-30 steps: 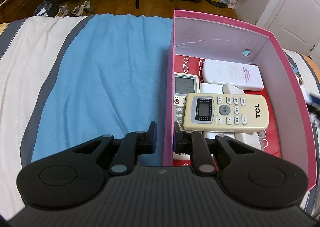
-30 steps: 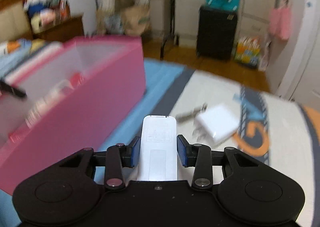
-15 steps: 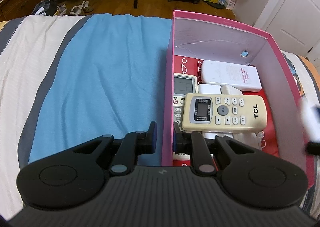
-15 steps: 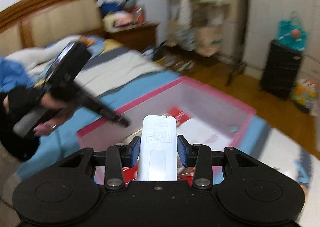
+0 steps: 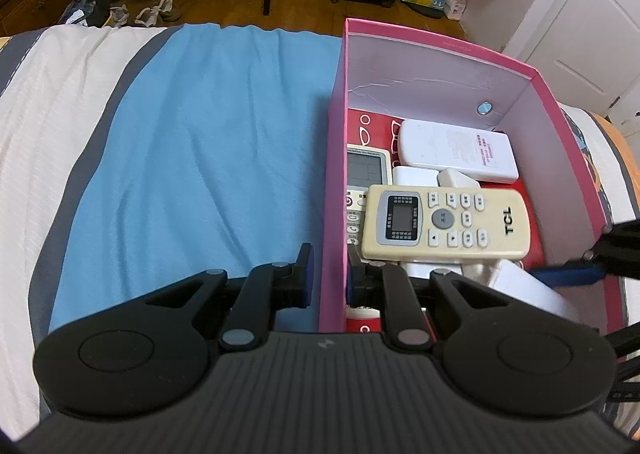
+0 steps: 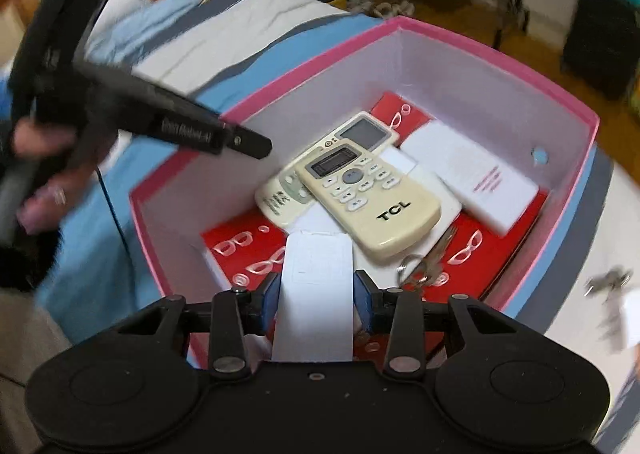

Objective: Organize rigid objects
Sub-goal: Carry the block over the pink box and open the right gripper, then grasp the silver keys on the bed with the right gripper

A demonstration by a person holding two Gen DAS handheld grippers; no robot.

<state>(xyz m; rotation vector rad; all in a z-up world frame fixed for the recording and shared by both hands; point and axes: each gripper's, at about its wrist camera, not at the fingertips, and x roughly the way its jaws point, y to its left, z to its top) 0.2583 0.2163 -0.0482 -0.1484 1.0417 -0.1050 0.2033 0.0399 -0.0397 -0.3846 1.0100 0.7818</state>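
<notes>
the left gripper (image 5: 328, 274) straddled the near left wall of the pink box (image 5: 335, 182), one finger outside and one inside, pinching that wall on the blue blanket (image 5: 208, 142). the right gripper (image 6: 316, 290) was pressed onto a white remote (image 6: 316, 286), holding it over the near end of the box, above the red lining. inside lay a cream remote (image 6: 368, 198) marked tcl, resting across a grey-screened remote (image 6: 360, 134), with a white flat device (image 6: 480, 178) near the far wall and a bunch of keys (image 6: 424, 266) just beside the cream remote. a white charger (image 6: 630, 314) lay outside on the bed, blurred.
</notes>
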